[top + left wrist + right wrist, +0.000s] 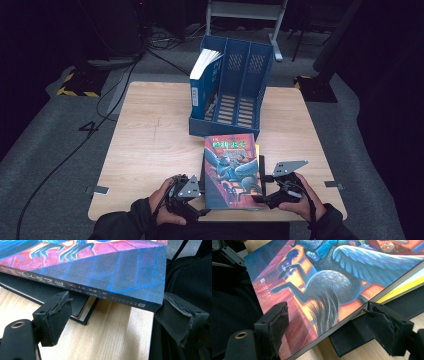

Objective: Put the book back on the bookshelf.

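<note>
Flanking the novel [231, 170], which lay flat on a stack at the table's [145, 150] near edge, my left gripper [197, 192] and right gripper [264, 186] stood apart, clamping nothing. One book [202, 82] stood filed in the rack [250, 80]; I judged the lift not yet begun.

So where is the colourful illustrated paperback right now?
High view: the colourful illustrated paperback lies at the wooden table's near edge, atop a black book, before the blue file rack.
</note>
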